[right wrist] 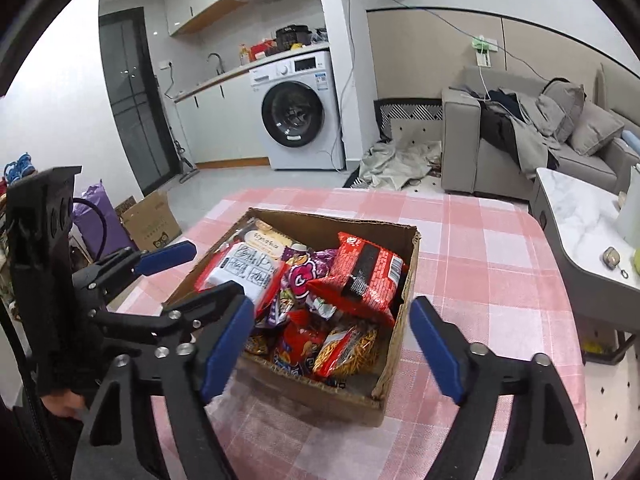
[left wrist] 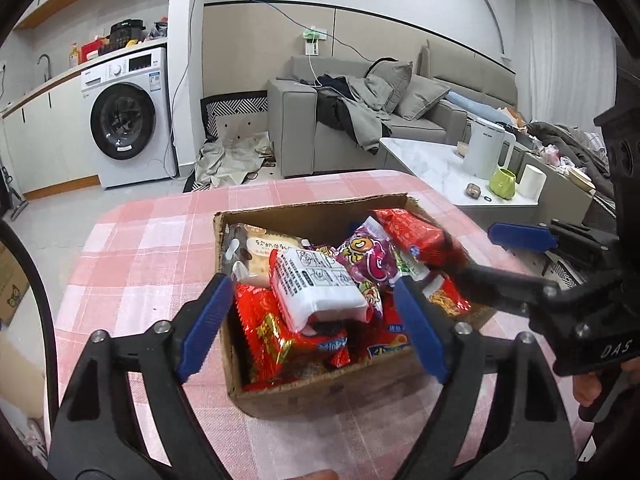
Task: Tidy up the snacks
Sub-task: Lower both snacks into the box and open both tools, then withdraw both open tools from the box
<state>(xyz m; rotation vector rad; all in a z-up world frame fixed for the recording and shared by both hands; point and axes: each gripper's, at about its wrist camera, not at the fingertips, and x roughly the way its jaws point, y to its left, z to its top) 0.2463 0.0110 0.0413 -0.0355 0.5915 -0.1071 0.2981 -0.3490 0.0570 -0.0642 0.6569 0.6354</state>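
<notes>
Both wide-open tools over snack-filled cardboard box, gripping nothing.

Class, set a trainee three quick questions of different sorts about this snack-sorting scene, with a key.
1. True or false: the cardboard box stands on a pink checked tablecloth.
2. The white-backed packet lies in the box nearer which gripper: A) left gripper B) right gripper?
3. Fill in: both grippers are ____, holding nothing.

Key: 1 true; 2 A; 3 open.
</notes>
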